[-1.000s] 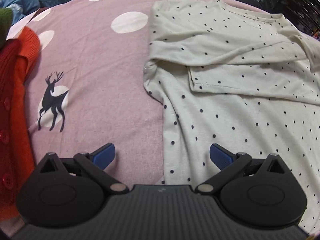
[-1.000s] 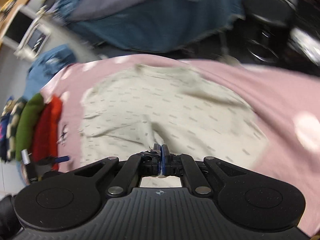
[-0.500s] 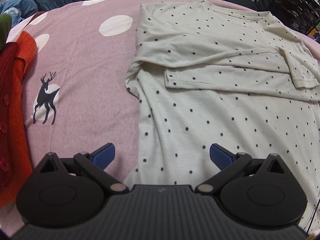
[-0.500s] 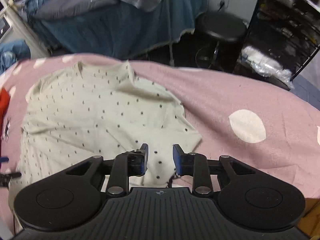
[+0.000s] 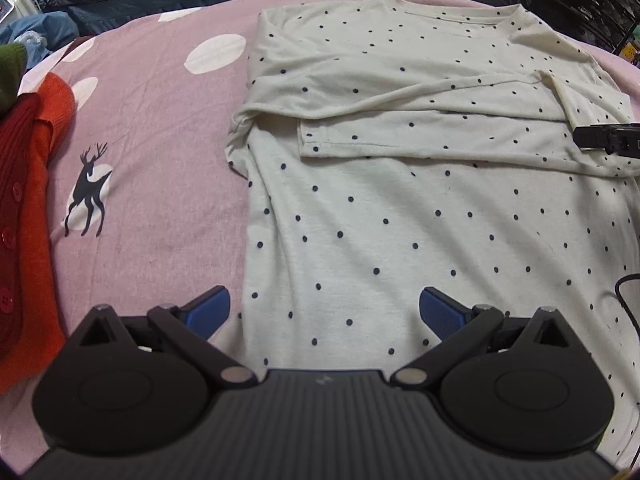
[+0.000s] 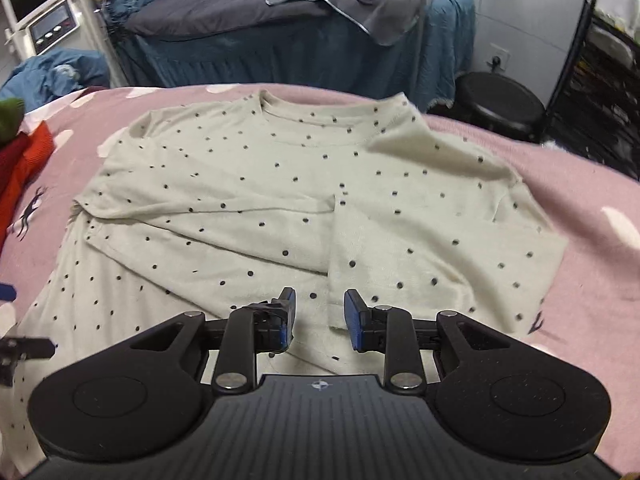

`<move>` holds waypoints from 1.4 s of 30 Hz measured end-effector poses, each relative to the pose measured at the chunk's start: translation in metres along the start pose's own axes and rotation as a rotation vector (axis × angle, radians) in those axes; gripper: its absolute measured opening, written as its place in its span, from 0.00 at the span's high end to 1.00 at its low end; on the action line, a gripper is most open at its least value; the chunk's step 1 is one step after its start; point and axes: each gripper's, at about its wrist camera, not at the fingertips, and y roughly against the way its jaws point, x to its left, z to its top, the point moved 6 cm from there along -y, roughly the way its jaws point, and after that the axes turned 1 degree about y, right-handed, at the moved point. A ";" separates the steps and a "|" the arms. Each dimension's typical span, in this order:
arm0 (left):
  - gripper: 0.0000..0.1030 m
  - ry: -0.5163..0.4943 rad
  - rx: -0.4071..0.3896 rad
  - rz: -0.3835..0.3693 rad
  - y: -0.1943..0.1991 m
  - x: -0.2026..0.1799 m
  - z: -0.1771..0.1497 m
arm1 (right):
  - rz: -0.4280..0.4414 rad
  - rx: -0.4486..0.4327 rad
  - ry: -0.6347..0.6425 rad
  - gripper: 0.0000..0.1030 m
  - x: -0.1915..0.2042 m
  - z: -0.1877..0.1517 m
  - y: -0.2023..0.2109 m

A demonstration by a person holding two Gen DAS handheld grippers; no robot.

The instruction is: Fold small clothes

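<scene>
Nearest in the left wrist view, the left gripper [image 5: 324, 312] hangs over the lower part of the dotted cream shirt [image 5: 400, 220], its blue pads spread wide with nothing between them — one pad over the pink sheet [image 5: 152, 168], the other over the cloth. In the right wrist view, the right gripper [image 6: 319, 316] stands partly parted, its jaws having just been opening; they frame the edge of a folded-in sleeve [image 6: 420, 256] without pressing it. The shirt lies flat on the sheet, both sleeves folded across the chest, the neckline at the far side. To the left — a pile of red and orange knitwear [image 5: 28, 216], beside a printed deer [image 5: 88, 188]. Beyond stands a blue-skirted table [image 6: 304, 40] and a black stool [image 6: 500, 104].
</scene>
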 end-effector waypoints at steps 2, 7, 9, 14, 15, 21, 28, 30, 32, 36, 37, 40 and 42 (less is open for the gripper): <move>0.00 0.019 0.012 -0.004 -0.002 0.003 -0.001 | -0.045 0.010 -0.008 0.54 -0.001 -0.001 -0.005; 0.00 0.088 0.053 -0.003 -0.009 0.012 -0.006 | -0.097 0.017 0.004 0.80 -0.003 -0.012 -0.010; 0.00 0.110 0.055 -0.007 -0.009 0.016 -0.008 | -0.095 0.003 0.007 0.96 -0.007 -0.014 -0.005; 0.00 0.126 0.049 -0.036 -0.005 0.018 -0.010 | -0.048 -0.091 -0.038 0.97 -0.021 -0.011 0.039; 0.00 0.123 0.049 -0.042 -0.004 0.017 -0.010 | -0.033 -0.101 -0.015 0.97 -0.021 -0.012 0.049; 0.00 0.120 0.063 -0.034 -0.006 0.016 -0.012 | -0.079 -0.062 0.025 0.97 -0.046 -0.038 0.067; 0.00 0.095 0.071 0.005 -0.002 0.037 -0.020 | -0.123 0.026 -0.029 0.94 -0.062 -0.065 0.059; 0.00 0.095 0.070 0.020 0.000 0.045 -0.023 | -0.121 0.020 -0.072 0.92 -0.064 -0.067 0.059; 0.00 0.099 0.072 0.031 0.003 0.051 -0.028 | -0.136 -0.019 -0.110 0.83 -0.064 -0.063 0.067; 0.00 0.126 0.088 0.034 0.003 0.059 -0.036 | -0.109 -0.153 -0.219 0.76 -0.063 -0.041 0.085; 0.00 0.131 0.091 0.033 0.003 0.059 -0.038 | -0.116 -0.156 -0.245 0.72 -0.066 -0.036 0.082; 0.00 0.132 0.086 0.027 0.005 0.054 -0.041 | -0.136 -0.140 -0.311 0.70 -0.078 -0.026 0.061; 0.00 0.114 0.076 0.020 0.008 0.049 -0.041 | -0.102 -0.102 -0.360 0.69 -0.083 -0.026 0.042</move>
